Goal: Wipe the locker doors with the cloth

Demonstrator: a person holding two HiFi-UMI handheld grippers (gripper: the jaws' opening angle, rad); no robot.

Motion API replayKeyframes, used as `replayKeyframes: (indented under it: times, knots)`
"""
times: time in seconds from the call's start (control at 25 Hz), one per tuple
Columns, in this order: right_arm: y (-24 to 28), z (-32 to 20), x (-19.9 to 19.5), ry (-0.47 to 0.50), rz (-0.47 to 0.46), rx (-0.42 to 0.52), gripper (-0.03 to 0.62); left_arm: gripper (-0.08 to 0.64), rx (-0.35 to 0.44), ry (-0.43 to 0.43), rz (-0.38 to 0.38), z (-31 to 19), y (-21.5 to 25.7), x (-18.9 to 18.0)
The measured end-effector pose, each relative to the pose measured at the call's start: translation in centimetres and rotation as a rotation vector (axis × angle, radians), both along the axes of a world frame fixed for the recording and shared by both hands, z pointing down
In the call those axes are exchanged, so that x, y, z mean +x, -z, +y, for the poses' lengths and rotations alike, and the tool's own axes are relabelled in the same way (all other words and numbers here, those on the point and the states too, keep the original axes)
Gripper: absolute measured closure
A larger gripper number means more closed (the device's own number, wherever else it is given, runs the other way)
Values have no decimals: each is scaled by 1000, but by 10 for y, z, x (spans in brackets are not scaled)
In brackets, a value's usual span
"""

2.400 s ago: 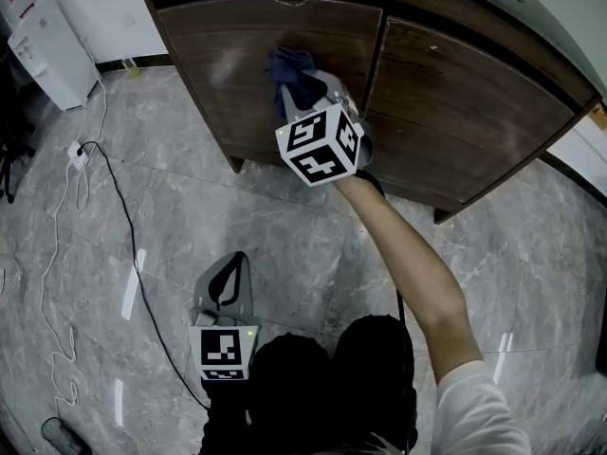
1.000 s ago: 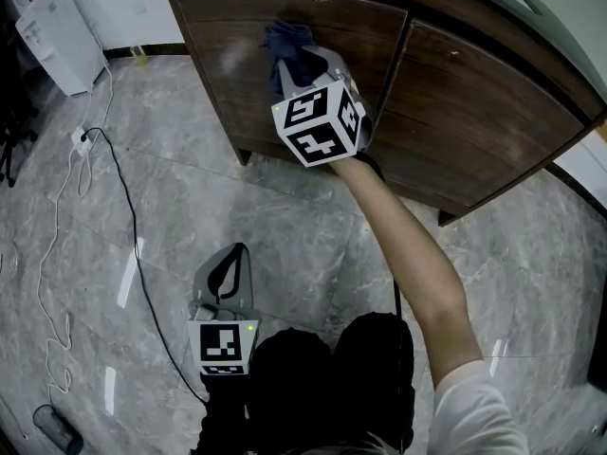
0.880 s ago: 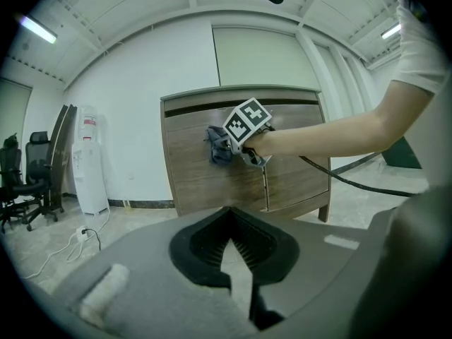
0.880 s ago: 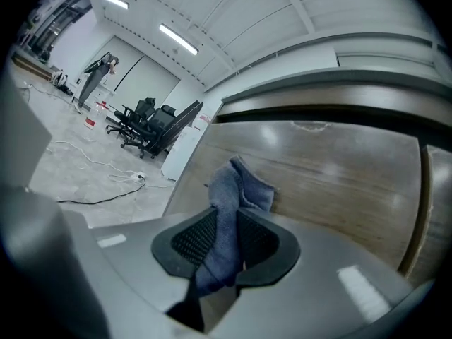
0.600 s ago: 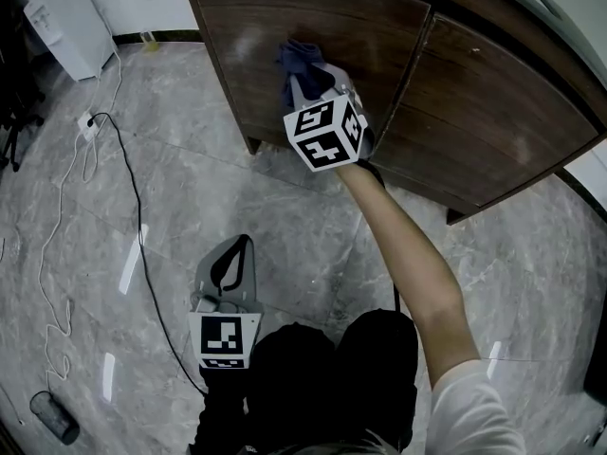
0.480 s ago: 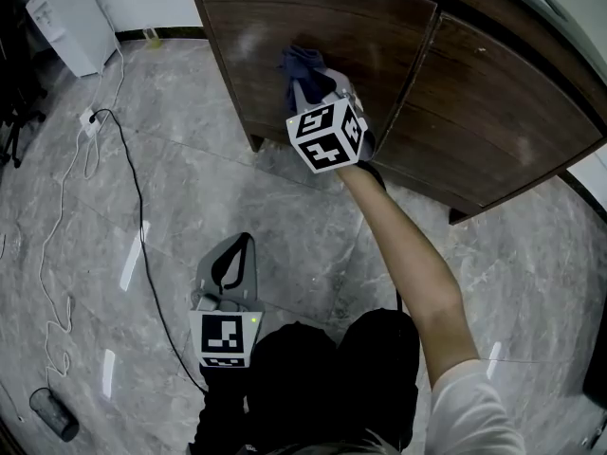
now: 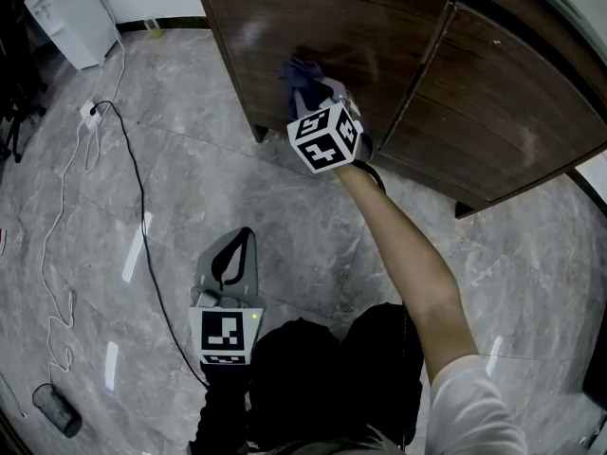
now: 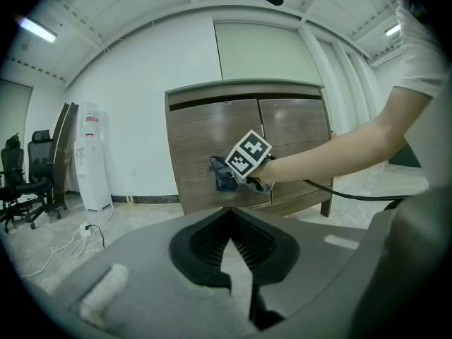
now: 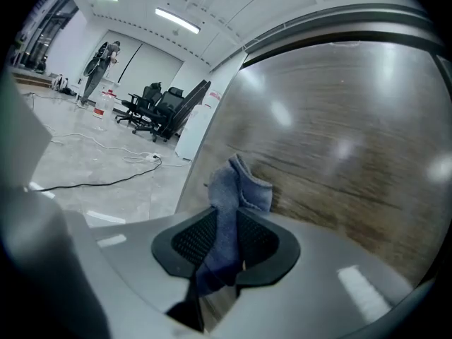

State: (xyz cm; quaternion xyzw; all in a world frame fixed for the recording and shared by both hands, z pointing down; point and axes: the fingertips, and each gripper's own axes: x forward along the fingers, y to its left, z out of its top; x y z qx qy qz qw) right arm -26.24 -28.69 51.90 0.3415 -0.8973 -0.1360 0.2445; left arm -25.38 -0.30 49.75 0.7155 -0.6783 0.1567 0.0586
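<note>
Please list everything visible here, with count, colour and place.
locker doors: two, dark brown, top of head view
cloth: one, blue, against the left door
floor: one, grey marble, under the locker
black cable: one, black, across the floor
white cable: one, white, floor far left
appliance: one, white, top left corner
office chairs: several, black, left of the appliance
left claw: one, grey, shut, empty, held low
right claw: one, grey, shut on the cloth
arm: one, bare, behind the right claw
</note>
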Motion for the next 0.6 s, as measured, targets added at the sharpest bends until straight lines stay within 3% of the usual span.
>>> replayKeyframes:
  times: [0.6]
  knots:
    - [-72, 3, -11, 0, 58, -137, 499, 557, -15, 19, 4, 3, -9, -15]
